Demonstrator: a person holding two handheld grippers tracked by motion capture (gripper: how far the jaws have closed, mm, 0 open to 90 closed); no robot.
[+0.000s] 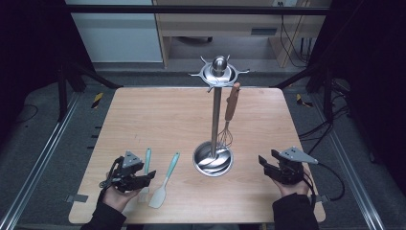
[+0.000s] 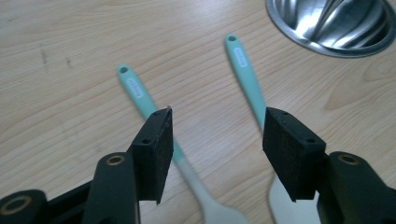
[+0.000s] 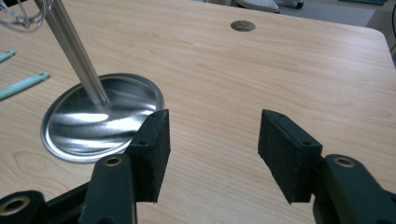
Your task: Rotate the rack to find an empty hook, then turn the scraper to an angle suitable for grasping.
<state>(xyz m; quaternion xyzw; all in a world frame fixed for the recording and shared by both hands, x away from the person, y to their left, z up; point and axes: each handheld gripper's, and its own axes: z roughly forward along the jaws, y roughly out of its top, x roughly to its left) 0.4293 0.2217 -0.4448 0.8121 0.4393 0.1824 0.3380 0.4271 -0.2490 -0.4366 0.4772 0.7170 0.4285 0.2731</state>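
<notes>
A steel utensil stand (image 1: 216, 100) rises from a round base (image 1: 213, 160) mid-table, with hooks around its top. A whisk with a brown wooden handle (image 1: 231, 108) hangs from one hook. Two teal-handled spatulas lie flat at the front left: one (image 1: 145, 175) close to my left gripper, the other (image 1: 165, 179) beside it. My left gripper (image 1: 146, 177) stands open just above them, and in the left gripper view their handles (image 2: 140, 95) (image 2: 247, 74) run up between and beside the jaws. My right gripper (image 1: 268, 163) is open near the front right, with bare wood between its jaws.
The stand's base (image 3: 100, 123) lies left of my right gripper's jaws, with its pole (image 3: 77, 51) slanting up. A small round hole (image 3: 243, 25) marks the table's far side. Metal rails and cables run along the floor on both sides of the table (image 1: 143, 115).
</notes>
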